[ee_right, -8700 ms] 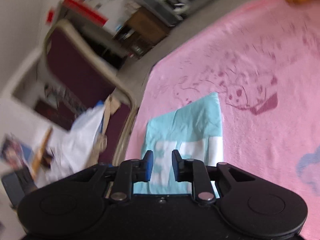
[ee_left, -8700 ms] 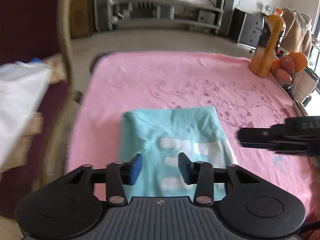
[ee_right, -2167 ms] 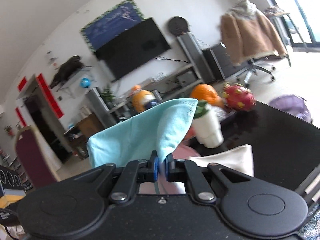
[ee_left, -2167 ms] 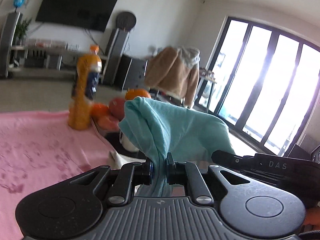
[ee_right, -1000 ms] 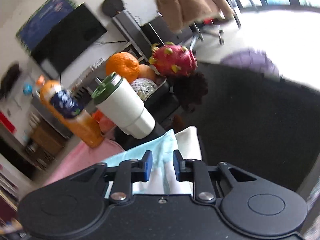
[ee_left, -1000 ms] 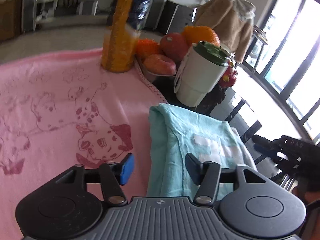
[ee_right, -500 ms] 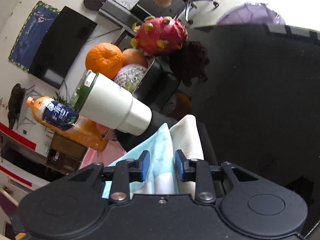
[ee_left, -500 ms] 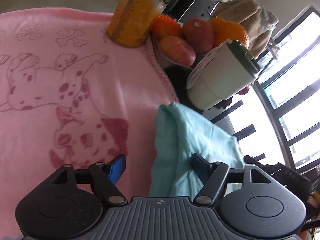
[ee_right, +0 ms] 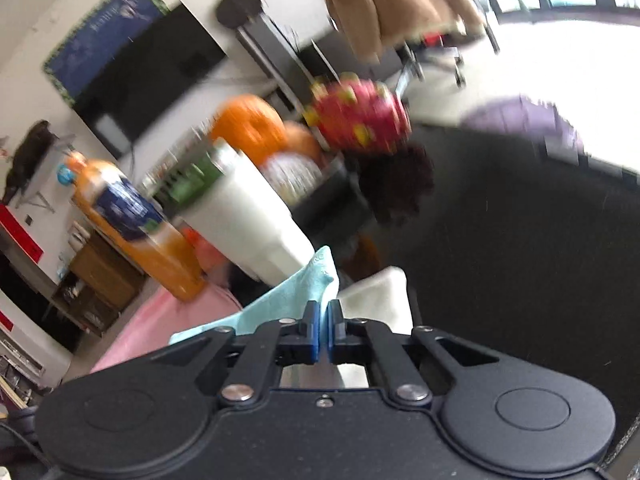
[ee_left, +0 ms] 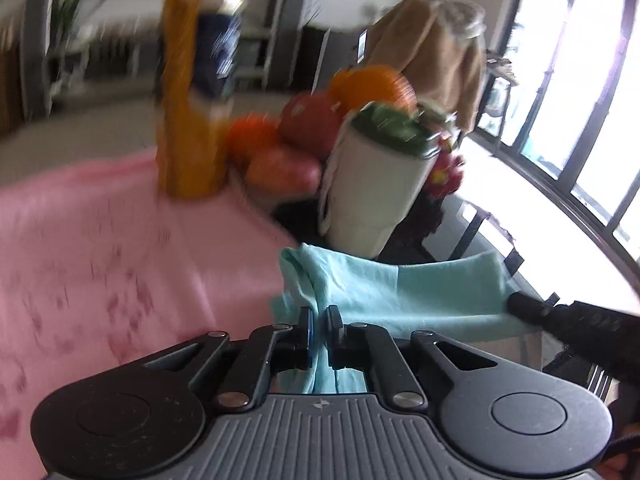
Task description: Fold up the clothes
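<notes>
**Teal garment pinched at two corners beside the fruit and cup**

A pink blanket (ee_left: pixel 100 240) is spread over the near part of a dark table (ee_right: pixel 520 260), and at its edge the teal garment (ee_left: pixel 400 292) is held stretched between the two tools, just in front of a white cup (ee_left: pixel 372 196). A cream-coloured cloth (ee_right: pixel 380 296) is seen beneath it in the right wrist view. An orange bottle (ee_left: pixel 192 120) and a heap of fruit (ee_left: pixel 312 124) stand close behind (both views are smeared by motion, so fine creases cannot be read).

The left gripper (ee_left: pixel 319 330) is pressed together on the garment's near left corner, with fabric bunched between the pads. The right gripper (ee_right: pixel 322 328) is likewise clamped on the opposite corner, whose tip stands up above the fingers.

The step in hand is judged to be a carrying or re-laying of an already compact garment; whether it is being lifted off the cream cloth or lowered onto it cannot be settled. In either case even tension between the two pinches is called for, and the cup must be kept clear of the cloth's far edge.
</notes>
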### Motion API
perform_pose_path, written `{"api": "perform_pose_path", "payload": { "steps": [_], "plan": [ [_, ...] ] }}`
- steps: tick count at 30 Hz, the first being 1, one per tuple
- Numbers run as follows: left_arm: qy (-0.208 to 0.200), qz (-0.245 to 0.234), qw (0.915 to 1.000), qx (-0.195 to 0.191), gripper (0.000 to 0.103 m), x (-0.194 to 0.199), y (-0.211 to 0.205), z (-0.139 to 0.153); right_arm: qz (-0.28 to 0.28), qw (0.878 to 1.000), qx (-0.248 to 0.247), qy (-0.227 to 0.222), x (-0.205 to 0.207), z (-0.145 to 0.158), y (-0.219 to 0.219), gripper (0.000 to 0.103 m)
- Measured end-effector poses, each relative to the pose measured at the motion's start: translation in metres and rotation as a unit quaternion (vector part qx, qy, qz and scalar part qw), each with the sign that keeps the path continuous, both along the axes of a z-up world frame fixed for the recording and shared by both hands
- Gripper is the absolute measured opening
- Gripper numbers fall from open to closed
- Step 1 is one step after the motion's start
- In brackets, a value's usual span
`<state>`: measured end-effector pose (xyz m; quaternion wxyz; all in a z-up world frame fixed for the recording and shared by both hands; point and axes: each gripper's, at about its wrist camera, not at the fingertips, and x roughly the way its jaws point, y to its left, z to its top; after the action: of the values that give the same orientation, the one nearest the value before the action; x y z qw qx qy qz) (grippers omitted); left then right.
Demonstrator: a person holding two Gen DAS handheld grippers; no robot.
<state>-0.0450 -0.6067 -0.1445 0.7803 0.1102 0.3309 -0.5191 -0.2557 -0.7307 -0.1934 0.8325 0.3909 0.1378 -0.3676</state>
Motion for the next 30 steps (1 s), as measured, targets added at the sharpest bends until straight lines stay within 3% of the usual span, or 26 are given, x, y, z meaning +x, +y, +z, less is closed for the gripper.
{"api": "perform_pose_path", "payload": {
  "steps": [3, 5, 6, 8, 9, 12, 17, 19, 22, 26, 27, 28, 29, 30],
  "plan": [
    [-0.02, 0.009, 0.9997, 0.008, 0.008, -0.003, -0.012, 0.003, -0.019, 0.999, -0.027, 0.003, -0.006, 0.009, 0.006, 0.004],
    [-0.014, 0.024, 0.9992, 0.028, 0.022, 0.003, -0.018, -0.003, -0.032, 0.998, -0.046, 0.005, -0.01, 0.015, 0.011, 0.004],
    [-0.012, 0.032, 0.9987, 0.039, 0.026, 0.005, -0.019, -0.006, -0.027, 0.999, -0.036, 0.019, -0.007, 0.009, 0.005, 0.009],
    [-0.002, 0.046, 0.9978, 0.048, 0.038, 0.011, -0.012, -0.009, -0.015, 0.999, -0.013, 0.051, 0.001, -0.006, -0.009, 0.033],
    [0.004, 0.051, 0.9975, 0.048, 0.038, 0.014, -0.005, -0.009, -0.016, 0.998, 0.003, 0.064, 0.002, -0.01, -0.014, 0.04],
    [0.018, 0.049, 0.9974, 0.05, 0.044, 0.02, 0.019, -0.005, -0.045, 0.998, 0.036, 0.03, -0.018, -0.006, -0.017, 0.043],
    [0.031, 0.001, 0.998, 0.056, 0.042, -0.002, 0.051, 0.0, -0.094, 0.984, 0.113, -0.098, -0.069, 0.01, 0.006, 0.047],
    [0.03, -0.026, 0.998, 0.05, 0.041, -0.018, 0.063, 0.003, -0.098, 0.977, 0.133, -0.138, -0.082, 0.012, 0.025, 0.045],
    [0.016, -0.045, 0.9978, 0.046, 0.044, -0.04, 0.072, 0.001, -0.076, 0.973, 0.146, -0.159, -0.088, 0.009, 0.054, 0.029],
    [0.027, -0.035, 0.9955, 0.084, 0.046, -0.039, 0.069, -0.027, -0.027, 0.971, 0.205, -0.118, -0.07, -0.014, 0.065, 0.029],
    [0.034, -0.029, 0.9943, 0.097, 0.052, -0.036, 0.069, -0.035, -0.016, 0.969, 0.23, -0.094, -0.065, -0.023, 0.062, 0.024],
    [0.041, -0.023, 0.9929, 0.109, 0.065, -0.033, 0.069, -0.043, -0.024, 0.967, 0.24, -0.085, -0.068, -0.027, 0.06, 0.004],
    [0.051, -0.017, 0.9917, 0.117, 0.073, -0.03, 0.07, -0.05, -0.035, 0.965, 0.248, -0.078, -0.073, -0.031, 0.059, 0.0],
    [0.067, -0.012, 0.9911, 0.114, 0.073, -0.025, 0.075, -0.052, -0.045, 0.963, 0.257, -0.071, -0.078, -0.035, 0.058, 0.0]
  ]
}}
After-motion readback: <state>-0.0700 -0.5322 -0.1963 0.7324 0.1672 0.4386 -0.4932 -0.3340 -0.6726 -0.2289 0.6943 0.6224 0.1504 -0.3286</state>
